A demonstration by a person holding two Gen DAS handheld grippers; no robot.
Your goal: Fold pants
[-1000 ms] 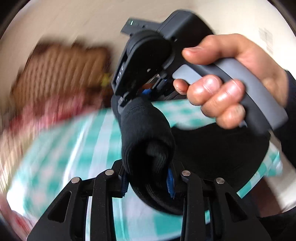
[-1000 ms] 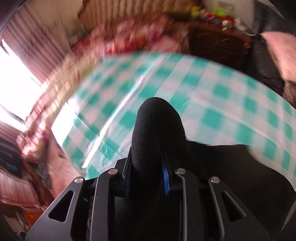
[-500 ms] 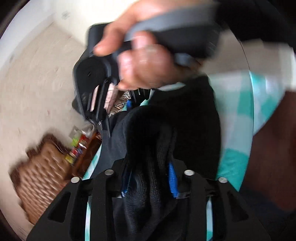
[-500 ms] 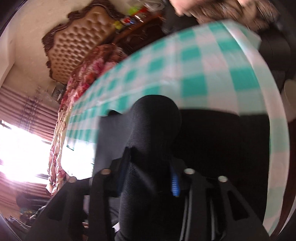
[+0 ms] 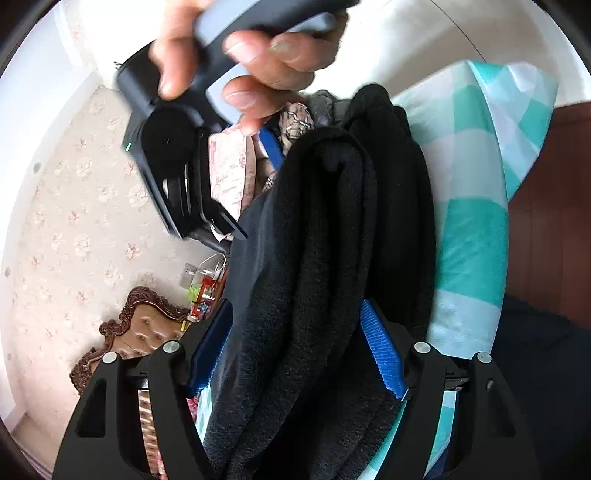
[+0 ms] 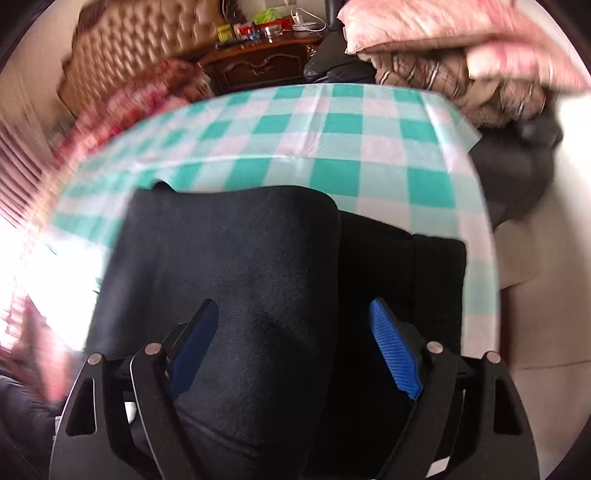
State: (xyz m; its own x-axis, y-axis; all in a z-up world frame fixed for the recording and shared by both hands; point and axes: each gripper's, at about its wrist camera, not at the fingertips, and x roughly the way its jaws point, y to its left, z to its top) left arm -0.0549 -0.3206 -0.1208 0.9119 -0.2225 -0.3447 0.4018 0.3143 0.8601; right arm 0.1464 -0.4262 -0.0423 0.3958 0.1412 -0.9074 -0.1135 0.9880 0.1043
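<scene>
Green-and-white checked tablecloth (image 6: 332,125) beneath black pants (image 6: 229,266); tufted headboard (image 6: 122,48) behind. We see the right gripper (image 6: 295,350) spread around a folded layer, and the left gripper (image 5: 295,350) spread, bunched pants (image 5: 314,258) between its pads. Right hand (image 5: 258,55) above.

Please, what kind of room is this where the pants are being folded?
Most likely a home bedroom. A tufted brown headboard stands by a dark wooden nightstand with small clutter, pillows are piled nearby, and the black pants lie on a green checked cloth.
</scene>
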